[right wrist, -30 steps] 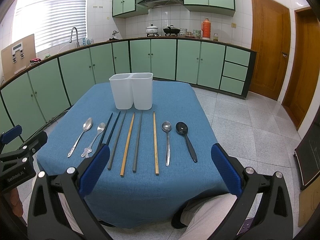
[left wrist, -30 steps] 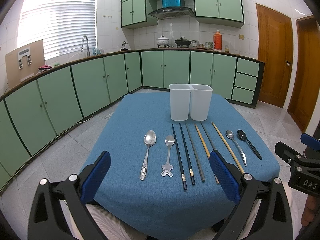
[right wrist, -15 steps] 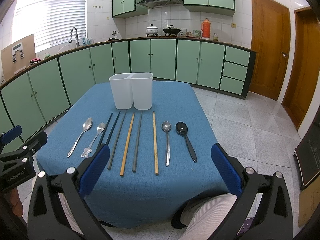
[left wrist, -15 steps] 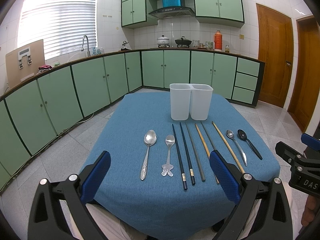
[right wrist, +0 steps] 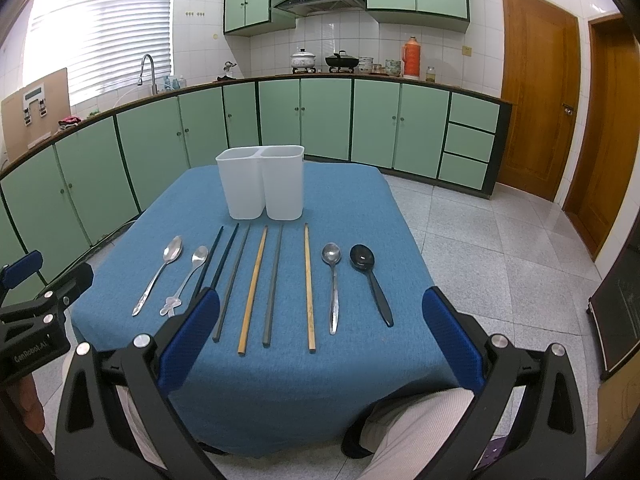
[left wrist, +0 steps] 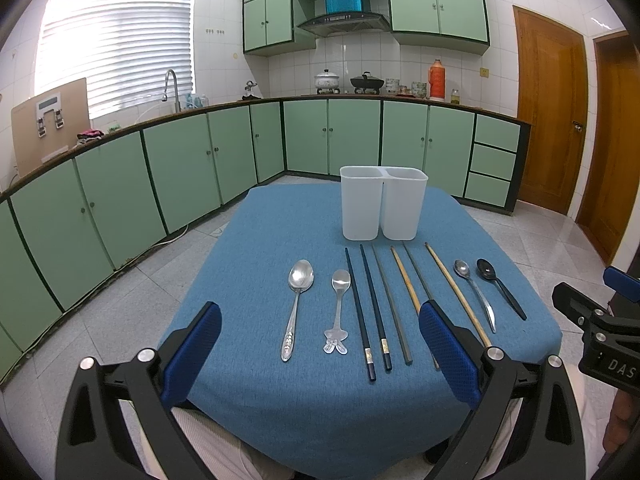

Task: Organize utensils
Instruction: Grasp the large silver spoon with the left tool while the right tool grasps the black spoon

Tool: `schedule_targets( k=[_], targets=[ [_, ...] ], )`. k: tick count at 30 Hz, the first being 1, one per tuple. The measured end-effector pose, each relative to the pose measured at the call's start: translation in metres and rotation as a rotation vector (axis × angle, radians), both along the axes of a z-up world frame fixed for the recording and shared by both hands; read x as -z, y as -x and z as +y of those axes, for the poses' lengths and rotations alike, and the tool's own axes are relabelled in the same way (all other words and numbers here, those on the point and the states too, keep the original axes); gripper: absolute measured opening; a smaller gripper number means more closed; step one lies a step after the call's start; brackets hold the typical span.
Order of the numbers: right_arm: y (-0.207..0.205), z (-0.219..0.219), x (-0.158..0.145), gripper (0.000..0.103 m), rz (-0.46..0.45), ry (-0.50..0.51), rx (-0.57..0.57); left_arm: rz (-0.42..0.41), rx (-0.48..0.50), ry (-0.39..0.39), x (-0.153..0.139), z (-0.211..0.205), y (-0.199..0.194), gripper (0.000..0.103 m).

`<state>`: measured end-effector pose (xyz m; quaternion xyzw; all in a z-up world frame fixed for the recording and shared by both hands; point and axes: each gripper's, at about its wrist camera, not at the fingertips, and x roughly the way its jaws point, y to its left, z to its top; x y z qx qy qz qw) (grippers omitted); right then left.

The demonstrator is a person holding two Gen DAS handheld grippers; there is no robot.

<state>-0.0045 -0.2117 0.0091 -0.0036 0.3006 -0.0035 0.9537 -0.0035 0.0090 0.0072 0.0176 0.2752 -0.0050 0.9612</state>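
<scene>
Green-cabinet kitchen with white wall tiles, a bright window with blinds and two wooden doors surrounds a small table covered by a blue tablecloth. At the far middle of the cloth stands an upright white two-compartment utensil holder; nothing shows above its rim.

In front of the holder the utensils lie flat in a row, side by side and apart, handles toward the near edge. From left to right: a large silver spoon, a small silver spoon with a decorative handle, a pair of dark blue chopsticks, a grey chopstick, a bamboo chopstick, another grey chopstick, a second bamboo chopstick, a slim silver spoon and a black spoon.

The left gripper hovers at the near edge of the table, its blue-padded fingers spread wide and holding nothing. The right gripper hovers the same way, fingers wide apart and empty. Light trousers of the seated person show below both.

Compared with half a second and one second earlier, nothing has shifted: every utensil lies where it was, and both grippers remain in the same place with the same spread.
</scene>
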Motion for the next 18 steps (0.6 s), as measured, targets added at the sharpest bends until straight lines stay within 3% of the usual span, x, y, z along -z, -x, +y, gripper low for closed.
schedule_targets(
  k=[11, 18],
  targets=[
    [-0.041, -0.021, 0.012, 0.098, 0.006, 0.026, 0.083, 0.079, -0.103, -0.029, 0.029, 0.033, -0.06, 0.097],
    [-0.077, -0.041, 0.025, 0.096, 0.026, 0.047, 0.125, 0.158, -0.101, -0.048, 0.052, 0.035, -0.117, 0.097]
  ],
)
